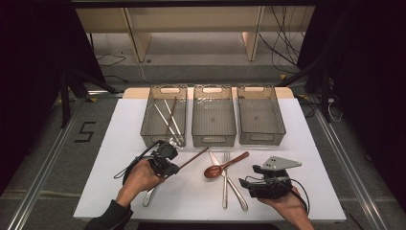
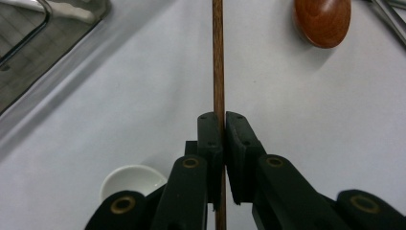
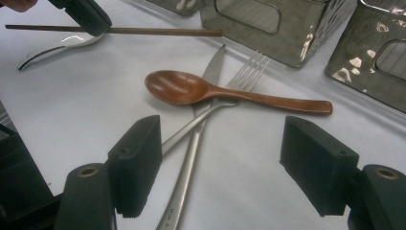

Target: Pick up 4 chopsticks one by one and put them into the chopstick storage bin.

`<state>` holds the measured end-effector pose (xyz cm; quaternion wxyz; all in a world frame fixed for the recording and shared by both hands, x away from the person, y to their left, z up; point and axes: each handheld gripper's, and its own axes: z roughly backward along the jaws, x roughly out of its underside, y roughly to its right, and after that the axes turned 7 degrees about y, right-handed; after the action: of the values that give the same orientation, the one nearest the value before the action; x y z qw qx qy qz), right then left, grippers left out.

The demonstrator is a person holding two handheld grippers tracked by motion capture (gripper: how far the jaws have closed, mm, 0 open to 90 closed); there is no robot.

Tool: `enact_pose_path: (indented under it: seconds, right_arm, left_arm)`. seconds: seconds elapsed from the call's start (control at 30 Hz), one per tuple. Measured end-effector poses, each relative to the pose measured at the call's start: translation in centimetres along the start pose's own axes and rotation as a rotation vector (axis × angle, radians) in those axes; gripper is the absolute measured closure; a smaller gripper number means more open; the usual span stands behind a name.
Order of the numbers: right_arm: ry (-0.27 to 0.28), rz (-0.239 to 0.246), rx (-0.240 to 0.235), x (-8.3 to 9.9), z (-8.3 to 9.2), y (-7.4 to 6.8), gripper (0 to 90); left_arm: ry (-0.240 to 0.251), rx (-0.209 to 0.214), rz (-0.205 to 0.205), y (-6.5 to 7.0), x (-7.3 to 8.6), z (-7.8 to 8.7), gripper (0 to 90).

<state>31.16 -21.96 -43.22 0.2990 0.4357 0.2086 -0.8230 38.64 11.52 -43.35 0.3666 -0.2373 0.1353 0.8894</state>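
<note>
Left tool (image 2: pixel 222 139) is clamped on a wooden chopstick (image 2: pixel 218 57), lifted; right tool (image 3: pixel 230 163) hangs wide open, empty. Sorting has barely started: the wooden spoon (image 3: pixel 191 88), fork (image 3: pixel 249 67) and knife (image 3: pixel 210 64) just ahead of it aren't binned yet.

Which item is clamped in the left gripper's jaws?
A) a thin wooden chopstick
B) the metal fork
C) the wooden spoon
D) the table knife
A: the left gripper has its jaws shut on the thin wooden chopstick, while the wooden spoon lies on the table.
</note>
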Motion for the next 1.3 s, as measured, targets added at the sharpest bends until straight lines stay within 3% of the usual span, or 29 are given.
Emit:
enact_pose_path:
  seconds: [0.2,0.43,0.73,1.1,1.3]
  right_arm:
    - [0.004,-0.001,0.001,0.0,0.1,0.1,31.4]
    - [0.009,-0.004,0.004,-0.1,0.2,0.1,31.4]
    - [0.017,-0.005,0.006,-0.2,0.3,0.1,31.4]
    - [0.018,-0.008,0.007,-0.1,0.4,0.2,31.4]
    - [0.019,-0.008,0.006,-0.2,0.4,0.2,31.4]
  left_arm:
    - [0.031,0.014,-0.009,0.1,-0.3,0.9,85.0]
    - [0.126,0.022,-0.002,-0.1,-1.3,3.3,85.0]
    - [0.244,-0.001,0.055,-2.7,-2.7,5.1,84.9]
    - [0.326,-0.066,0.118,-7.0,-4.9,6.2,84.9]
    - [0.364,-0.097,0.149,-8.6,-5.8,6.5,84.9]
